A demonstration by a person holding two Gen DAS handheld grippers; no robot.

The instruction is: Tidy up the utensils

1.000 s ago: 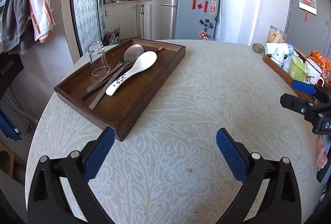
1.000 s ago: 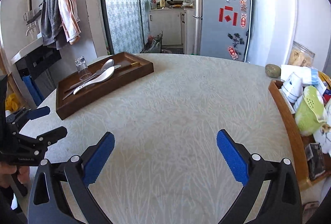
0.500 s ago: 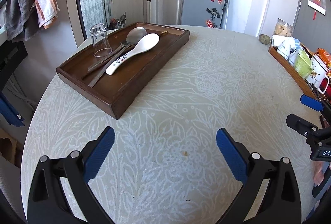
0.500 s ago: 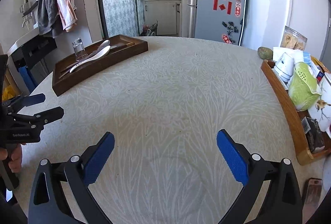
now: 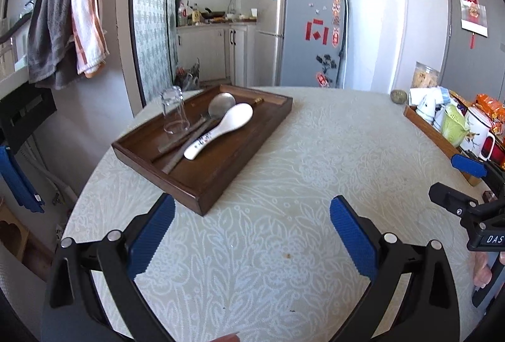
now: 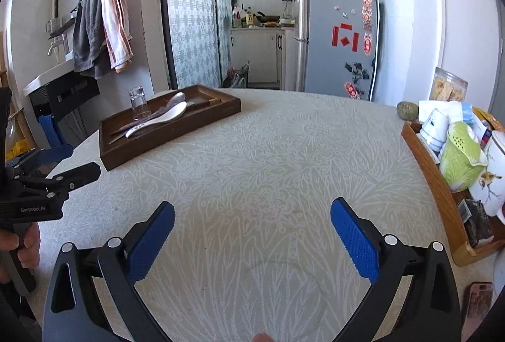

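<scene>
A dark wooden tray (image 5: 221, 177) sits at the table's far left; it also shows in the right wrist view (image 6: 164, 143). In it lie a white ceramic spoon (image 5: 221, 129), a metal spoon (image 5: 221, 103), dark chopsticks (image 5: 181, 144) and an upturned clear glass (image 5: 173, 110). My left gripper (image 5: 252, 234) is open and empty, over the tablecloth just short of the tray's near corner. My right gripper (image 6: 252, 234) is open and empty over the middle of the table. Each gripper shows in the other's view, the right (image 5: 467, 184) and the left (image 6: 53, 168).
A light wooden tray (image 6: 442, 193) at the right edge holds cups, a green cabbage-shaped pot (image 6: 460, 159) and a white mug (image 6: 492, 177). A phone (image 6: 479, 299) lies near the front right. A stone (image 6: 407, 111) and a jar (image 6: 448, 89) stand at the back right.
Both views have tilted upward and drawn back a little from the table. The left gripper sits slightly nearer the tray than half a second ago. Both stay open and empty.
</scene>
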